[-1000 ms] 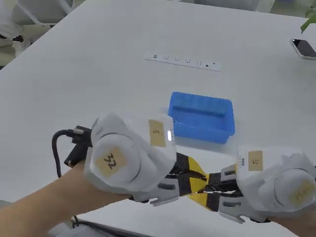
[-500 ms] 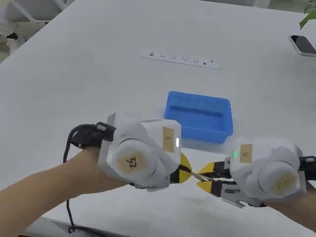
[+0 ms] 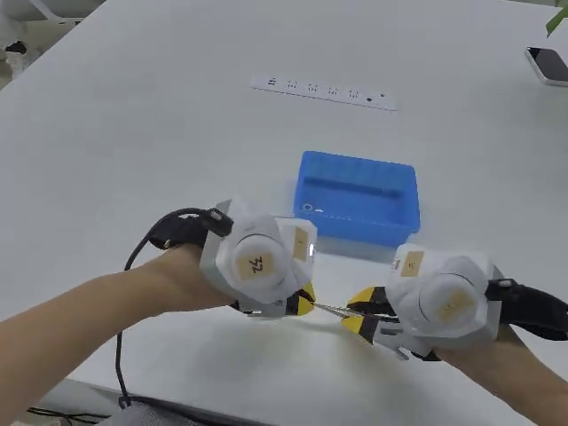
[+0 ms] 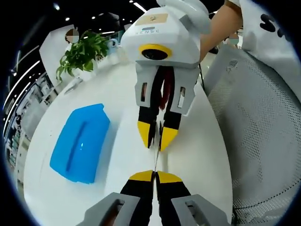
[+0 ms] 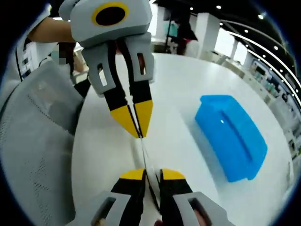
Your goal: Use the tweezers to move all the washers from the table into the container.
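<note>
My two grippers face each other tip to tip near the table's front edge. Thin metal tweezers span the gap between them, and both are shut on them. The left gripper holds one end and the right gripper the other. In the left gripper view my own jaws pinch the tweezers, with the right gripper opposite. In the right gripper view my jaws clamp the tweezers, opposite the left gripper. The blue container stands just beyond the grippers.
A white power strip lies further back on the white table, and a phone at the far right. A black cable trails from the left gripper over the front edge. A mesh chair stands behind.
The two grippers, overlapped a second ago, have drawn apart, and the tweezers now show stretched between their tips. The head camera has shifted as well.
</note>
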`<state>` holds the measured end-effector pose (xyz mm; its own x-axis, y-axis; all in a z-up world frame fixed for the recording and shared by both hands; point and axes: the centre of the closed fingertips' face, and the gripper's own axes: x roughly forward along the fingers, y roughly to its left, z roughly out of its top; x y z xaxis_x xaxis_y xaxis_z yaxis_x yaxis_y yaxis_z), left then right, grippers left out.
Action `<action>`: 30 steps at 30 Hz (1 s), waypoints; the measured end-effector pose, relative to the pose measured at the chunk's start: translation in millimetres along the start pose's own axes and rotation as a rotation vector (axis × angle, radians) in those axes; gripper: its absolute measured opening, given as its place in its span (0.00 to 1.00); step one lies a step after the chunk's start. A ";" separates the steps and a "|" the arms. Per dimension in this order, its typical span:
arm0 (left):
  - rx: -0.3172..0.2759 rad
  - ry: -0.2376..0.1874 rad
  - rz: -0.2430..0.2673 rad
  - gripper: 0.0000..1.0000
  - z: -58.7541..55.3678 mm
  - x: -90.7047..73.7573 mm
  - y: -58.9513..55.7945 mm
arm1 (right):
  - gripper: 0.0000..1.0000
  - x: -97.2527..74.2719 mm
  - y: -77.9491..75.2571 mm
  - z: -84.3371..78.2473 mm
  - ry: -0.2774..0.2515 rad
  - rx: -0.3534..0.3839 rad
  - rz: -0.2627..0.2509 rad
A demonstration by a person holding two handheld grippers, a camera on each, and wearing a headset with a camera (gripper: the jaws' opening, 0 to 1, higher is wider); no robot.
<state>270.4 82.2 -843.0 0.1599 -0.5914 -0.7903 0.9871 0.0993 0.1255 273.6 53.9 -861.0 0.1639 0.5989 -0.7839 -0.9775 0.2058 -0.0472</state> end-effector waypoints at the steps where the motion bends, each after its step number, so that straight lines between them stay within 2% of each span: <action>1: -0.002 0.004 0.000 0.00 -1.4 1.5 0.1 | 0.08 0.6 -0.5 -0.4 -0.001 0.002 -0.002; 5: 0.002 0.031 -0.011 0.00 -8.9 7.4 -0.5 | 0.10 2.3 -0.4 -1.1 -0.003 -0.002 -0.015; 8: -0.010 0.051 -0.016 0.00 -18.7 13.4 -1.0 | 0.13 0.0 -2.7 -0.6 -0.009 0.010 -0.025; 9: -0.032 0.048 -0.018 0.00 -22.0 11.5 -2.4 | 0.14 -3.2 -3.1 -0.1 -0.013 0.016 -0.029; 10: -0.043 0.025 0.001 0.00 -19.1 11.3 1.1 | 0.16 -5.6 -2.5 0.4 -0.014 0.021 -0.028; 14: -0.013 0.034 -0.004 0.00 -18.1 10.2 0.1 | 0.18 -27.2 -1.2 7.4 -0.055 0.067 -0.063; 18: -0.024 0.041 0.016 0.00 -16.9 10.6 3.9 | 0.20 -60.6 0.3 14.0 -0.134 0.176 -0.124; 19: -0.052 0.047 0.031 0.03 -16.6 10.0 6.0 | 0.21 -71.4 1.1 15.0 -0.164 0.223 -0.144; 21: -0.065 0.034 0.037 0.12 -15.1 10.9 8.9 | 0.23 -84.5 2.5 14.3 -0.198 0.294 -0.168; 22: -0.109 0.024 0.040 0.18 -14.6 10.9 7.8 | 0.23 -92.6 3.4 12.6 -0.224 0.343 -0.188; 23: -0.123 0.028 0.043 0.19 -16.0 10.0 6.8 | 0.24 -97.3 5.3 11.3 -0.237 0.378 -0.199; 24: -0.139 0.018 0.067 0.20 -16.0 7.8 8.0 | 0.26 -103.3 8.5 9.4 -0.257 0.431 -0.212; 26: -0.210 -0.035 0.093 0.26 -9.9 1.8 6.7 | 0.30 -112.0 12.3 7.5 -0.291 0.492 -0.237; 27: -0.281 -0.075 0.113 0.28 -4.8 -4.8 7.1 | 0.32 -115.4 13.2 6.7 -0.303 0.511 -0.251; 29: -0.372 -0.128 0.152 0.36 2.1 -18.3 8.6 | 0.37 -121.5 12.4 4.0 -0.321 0.563 -0.275; 30: -0.391 -0.152 0.181 0.41 4.8 -24.9 9.9 | 0.40 -124.1 12.9 2.9 -0.326 0.583 -0.269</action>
<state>276.2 94.1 -819.2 0.3570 -0.6445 -0.6762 0.8721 0.4893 -0.0060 241.0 -15.5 -762.5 0.5090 0.6516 -0.5624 -0.6828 0.7035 0.1971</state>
